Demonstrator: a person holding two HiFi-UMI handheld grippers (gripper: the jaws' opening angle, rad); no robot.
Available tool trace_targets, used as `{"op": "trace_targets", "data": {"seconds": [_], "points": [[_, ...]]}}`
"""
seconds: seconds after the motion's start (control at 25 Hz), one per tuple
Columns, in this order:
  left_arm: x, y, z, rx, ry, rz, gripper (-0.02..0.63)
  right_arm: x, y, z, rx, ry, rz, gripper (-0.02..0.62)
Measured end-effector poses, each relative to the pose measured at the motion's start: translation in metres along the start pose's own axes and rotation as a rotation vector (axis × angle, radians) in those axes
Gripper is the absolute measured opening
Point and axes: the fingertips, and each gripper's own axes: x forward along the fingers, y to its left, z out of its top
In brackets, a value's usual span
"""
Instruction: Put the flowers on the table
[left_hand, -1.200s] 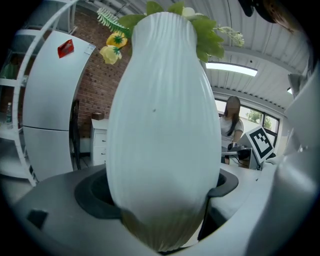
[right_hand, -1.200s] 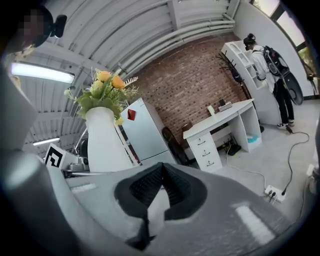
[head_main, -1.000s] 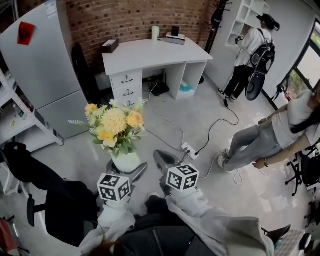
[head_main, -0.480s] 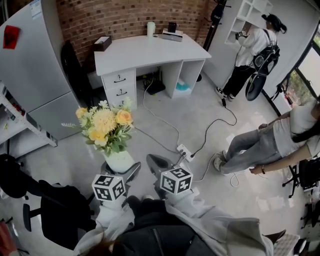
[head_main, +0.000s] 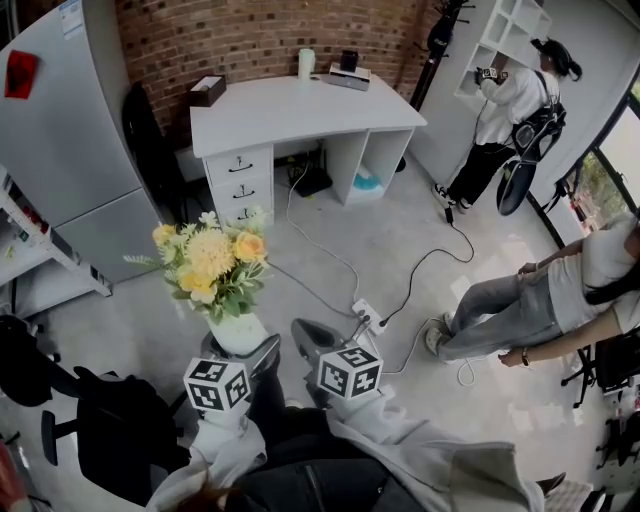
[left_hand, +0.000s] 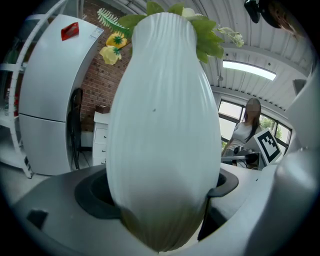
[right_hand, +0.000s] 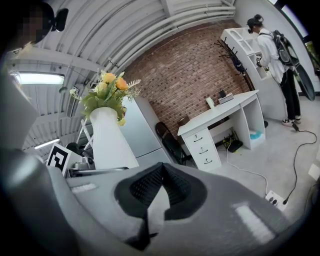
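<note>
In front of the white desk, head view: vase (head_main: 238, 328) with flowers (head_main: 212, 262) is off the tabletop (head_main: 300, 105), well short of the desk's drawer side and over the grey floor (head_main: 400, 230). Flowers are yellow and orange with green leaves; the vase is white and upright. Left gripper (head_main: 238, 348) has 1 finger on each side of the vase's lower body. Right gripper (head_main: 308, 336) sits just beside it, on the side away from the fridge (head_main: 70, 130), not touching the vase. On the tabletop: tissue box (head_main: 208, 90) at the fridge-side corner, cup (head_main: 307, 63) and a flat device (head_main: 349, 76) along the far edge by the brick wall. Power strip (head_main: 366, 316) lies on the floor between the desk and the grippers, cables running back toward the desk. 1 person (head_main: 505, 110) stands at the shelf beyond the desk's far end; 1 seated person (head_main: 560, 290) is well apart from the desk.

Left gripper view: ribbed white vase fills the frame. Dark pads (left_hand: 95, 195) of the fingers pinch it on both sides near the base. Leaves and a yellow bloom show above the rim. The desk shows small past the vase, beside the fridge.

Right gripper view: fingers pressed together, nothing between them. Desk stands ahead against the brick wall; vase and flowers stand toward the fridge from it.
</note>
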Motion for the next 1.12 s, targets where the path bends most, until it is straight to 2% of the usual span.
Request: {"op": "trace_targets", "data": {"seconds": [0.32, 0.52, 0.72, 0.88, 1.12], "points": [[0.032, 0.035, 0.025, -0.021, -0.007, 0.003, 0.492, 0.037, -0.020, 0.013, -0.009, 0.025, -0.010, 0.000], [0.072, 0.066, 0.055, -0.021, -0.006, -0.002, 0.492, 0.071, -0.058, 0.043, -0.028, 0.007, -0.061, 0.000], [0.112, 0.111, 0.107, -0.004, -0.022, 0.011, 0.492, 0.122, -0.082, 0.093, -0.021, -0.029, -0.067, 0.000], [0.146, 0.147, 0.141, 0.027, -0.040, 0.026, 0.492, 0.173, -0.098, 0.118, -0.020, -0.036, -0.058, 0.000], [0.185, 0.208, 0.195, 0.037, -0.046, 0.039, 0.492, 0.259, -0.097, 0.160, -0.028, -0.028, -0.020, 0.000]]}}
